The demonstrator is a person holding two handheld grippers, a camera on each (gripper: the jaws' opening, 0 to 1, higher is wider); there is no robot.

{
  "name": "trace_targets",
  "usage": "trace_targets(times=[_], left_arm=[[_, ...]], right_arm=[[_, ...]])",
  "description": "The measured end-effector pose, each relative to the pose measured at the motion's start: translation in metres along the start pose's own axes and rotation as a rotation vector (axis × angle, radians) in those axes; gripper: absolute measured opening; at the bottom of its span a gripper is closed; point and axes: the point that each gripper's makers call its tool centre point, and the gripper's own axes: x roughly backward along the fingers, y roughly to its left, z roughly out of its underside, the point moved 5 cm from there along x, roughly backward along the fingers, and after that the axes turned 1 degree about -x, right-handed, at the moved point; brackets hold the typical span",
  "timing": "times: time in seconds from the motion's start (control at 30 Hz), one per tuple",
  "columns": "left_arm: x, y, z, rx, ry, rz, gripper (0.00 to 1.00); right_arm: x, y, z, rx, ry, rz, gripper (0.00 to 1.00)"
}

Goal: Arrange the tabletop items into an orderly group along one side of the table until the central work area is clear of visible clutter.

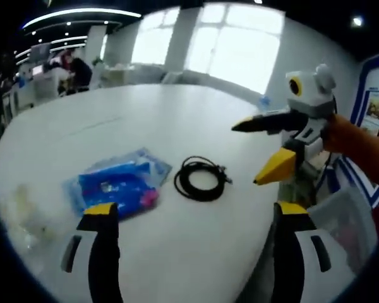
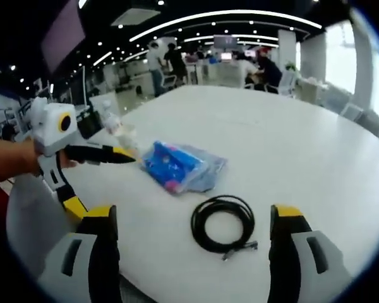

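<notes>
- On the white bench (image 1: 177, 126), near one curved edge, lie two task items: a blue plastic packet (image 1: 117, 183) and a coiled black cable (image 1: 202, 178), just beside each other but apart.
- Left gripper (image 1: 196, 218): fingers spread wide and empty, held above the bench edge, with packet and cable ahead of them.
- Right gripper (image 2: 192, 218): fingers likewise spread wide and empty. The cable (image 2: 223, 225) lies between them in the picture, nearer the camera than the packet (image 2: 177, 165).
- Step in hand, as judged: approach before the first pick-up. Neither item is held, and both sit clear of the bench centre but are not yet lined up.
- Next move, as judged: lower one gripper onto an item and close on it. The cable is a loose coil and may unwind if taken by one strand; gripping across several turns appears safer. The packet is thin and flat, so the fingers would need to catch an edge or a crease.
- Left gripper view adds: the right gripper entering from the right with fingers parted, an orange sleeve (image 1: 357, 148) behind it, bright windows beyond the far bench edge, and a pale clear object (image 1: 19, 211) at the near left edge, too blurred to identify.
- Right gripper view adds: the left gripper (image 2: 91, 170) entering from the left, its upper finger tip close to the packet, small clear items (image 2: 117, 129) at the bench edge behind it, and people at desks in the far room.
</notes>
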Motion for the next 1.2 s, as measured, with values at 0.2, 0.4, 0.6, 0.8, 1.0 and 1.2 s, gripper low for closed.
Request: trace_targets(times=[0.2,0.4,0.6,0.8,1.0,1.2], left_arm=[[0.027,0.017,0.012,0.027,-0.03,-0.055,0.99],[0.046,0.025,0.023,0.049,-0.046,-0.095,0.99],[0.054,0.021,0.026,0.043,-0.084,-0.111,0.98],[0.055,0.026,0.027,0.066,-0.103,-0.12,0.97],[0.051,0.038,0.028,0.082,-0.075,-0.129,0.96],[0.039,0.05,0.021,0.083,-0.067,-0.132,0.95]], right_arm=[[0.001,0.023,0.007,-0.043,-0.035,-0.028,0.98],[0.003,0.041,0.015,-0.093,-0.064,-0.042,0.97],[0.002,0.049,0.018,-0.108,-0.08,-0.051,0.96],[-0.003,0.048,0.018,-0.124,-0.086,-0.053,0.94],[-0.012,0.043,0.012,-0.117,-0.073,-0.055,0.93],[-0.03,0.035,0.0,-0.104,-0.057,-0.059,0.9]])
